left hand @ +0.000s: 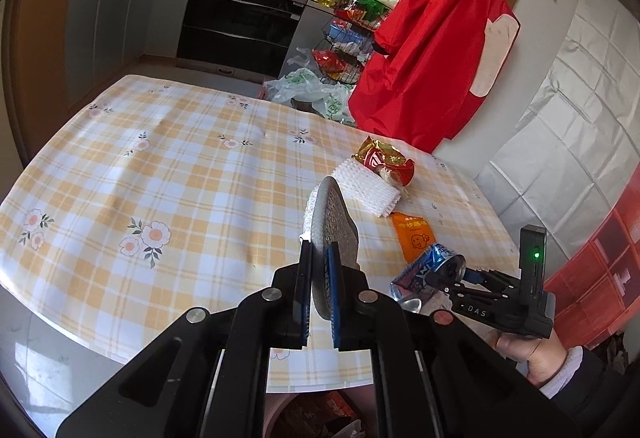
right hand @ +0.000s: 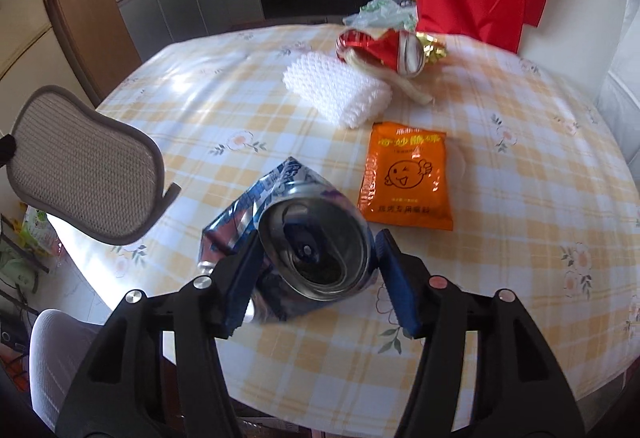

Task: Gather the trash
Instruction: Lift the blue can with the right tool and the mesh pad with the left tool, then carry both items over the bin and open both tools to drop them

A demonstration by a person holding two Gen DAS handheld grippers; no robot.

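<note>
yellow-checked cloth covers the table (right hand: 520,198), with kitchen counters and a stove seen behind it. at the left, a grey mesh pad (left hand: 334,234) is held edge-up in the left gripper (left hand: 320,290), whose pads are closed thin on its lower rim; it hangs above the cloth near the table's front edge. further right, a crushed blue can (right hand: 296,238) sits tilted, open top toward the camera, between the pads of the right gripper (right hand: 316,278). the left pad appears pressed to the can's crumpled side; the right pad seems to stand slightly off it, so a firm hold cannot be confirmed. beyond, white foam netting (right hand: 336,94), a red and gold wrapper (right hand: 384,50) and an orange sachet (right hand: 404,178) lie on the cloth, not yet collected.

for this step, the can would best be squeezed across its dented body, not the rim, and lifted level so no dregs are spilled. the pad should be kept clear of the can's path.
</note>
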